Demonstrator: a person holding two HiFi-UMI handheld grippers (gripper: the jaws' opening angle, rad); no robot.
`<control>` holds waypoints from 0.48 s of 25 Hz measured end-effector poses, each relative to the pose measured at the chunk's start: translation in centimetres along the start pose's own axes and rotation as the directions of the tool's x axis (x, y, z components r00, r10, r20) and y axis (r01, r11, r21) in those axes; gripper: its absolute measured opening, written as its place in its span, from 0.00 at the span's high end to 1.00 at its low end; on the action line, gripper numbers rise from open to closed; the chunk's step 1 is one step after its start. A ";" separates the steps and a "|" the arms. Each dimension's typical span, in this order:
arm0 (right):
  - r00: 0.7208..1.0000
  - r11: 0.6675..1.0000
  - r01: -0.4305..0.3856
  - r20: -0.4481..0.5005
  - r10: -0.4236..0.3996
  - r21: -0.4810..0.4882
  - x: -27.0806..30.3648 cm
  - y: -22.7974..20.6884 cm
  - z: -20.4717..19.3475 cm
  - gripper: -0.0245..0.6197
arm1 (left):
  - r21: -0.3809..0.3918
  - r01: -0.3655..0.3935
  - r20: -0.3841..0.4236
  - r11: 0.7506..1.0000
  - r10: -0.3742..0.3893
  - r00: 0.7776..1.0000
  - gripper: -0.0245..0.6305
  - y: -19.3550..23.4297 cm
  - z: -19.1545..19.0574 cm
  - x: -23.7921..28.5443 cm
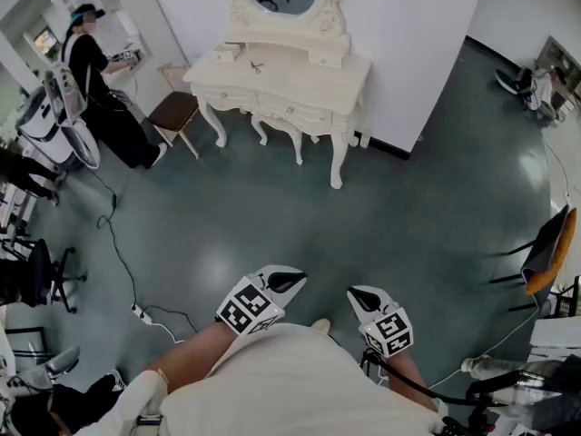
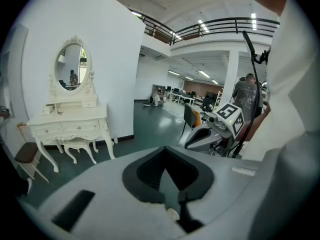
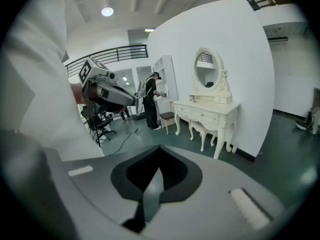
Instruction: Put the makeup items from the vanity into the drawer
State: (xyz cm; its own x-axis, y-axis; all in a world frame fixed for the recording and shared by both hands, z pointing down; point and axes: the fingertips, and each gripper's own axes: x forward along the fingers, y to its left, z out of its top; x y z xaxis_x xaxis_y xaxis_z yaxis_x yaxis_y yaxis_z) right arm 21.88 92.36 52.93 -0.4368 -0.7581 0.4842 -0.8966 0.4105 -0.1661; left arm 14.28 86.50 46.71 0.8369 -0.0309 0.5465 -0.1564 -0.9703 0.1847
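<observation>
A white ornate vanity [image 1: 304, 73] with an oval mirror stands against the far wall, several steps ahead across the floor. A small dark item [image 1: 257, 65] and a pale boxy item [image 1: 227, 53] lie on its top. Its front drawers [image 1: 292, 112] look closed. My left gripper [image 1: 292, 281] and right gripper [image 1: 359, 295] are held close to the body, far from the vanity, both shut and empty. The vanity [image 2: 67, 121] appears at the left of the left gripper view, beyond the left gripper [image 2: 167, 184]. It shows again as the vanity [image 3: 210, 109] right of centre past the right gripper [image 3: 155, 184].
A white stool [image 1: 272, 127] is tucked under the vanity and a brown chair [image 1: 174, 110] stands to its left. A person [image 1: 95, 71] works at a wall unit at far left. A cable with a power strip [image 1: 141, 314] lies on the floor; an orange chair [image 1: 550, 252] stands at right.
</observation>
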 end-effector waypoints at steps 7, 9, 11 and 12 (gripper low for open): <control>0.999 0.996 -0.027 -0.023 0.025 -0.090 7.1 5.0 5.5 0.96 | -0.070 -0.037 0.122 0.997 0.045 0.991 0.96 5.4 -1.0 -8.9; 0.999 0.992 -0.044 -0.030 0.041 -0.115 9.3 7.0 6.8 0.96 | -0.099 -0.048 0.150 0.994 0.063 0.987 0.96 7.1 -2.2 -11.3; 0.998 0.989 -0.056 -0.039 0.051 -0.138 11.3 8.7 7.1 0.96 | -0.113 -0.058 0.171 0.992 0.077 0.982 0.96 8.4 -3.8 -12.9; 0.998 0.987 -0.058 -0.042 0.053 -0.147 12.3 9.5 7.2 0.96 | -0.115 -0.061 0.180 0.992 0.081 0.980 0.96 9.1 -4.6 -13.6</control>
State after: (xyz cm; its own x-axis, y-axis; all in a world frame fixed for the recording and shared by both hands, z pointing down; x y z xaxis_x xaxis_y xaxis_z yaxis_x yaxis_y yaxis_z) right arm 7.50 83.31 51.12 -0.4801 -0.7136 0.5103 -0.8492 0.5239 -0.0662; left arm -0.97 79.21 44.70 0.9021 -0.1524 0.4037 -0.2665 -0.9326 0.2434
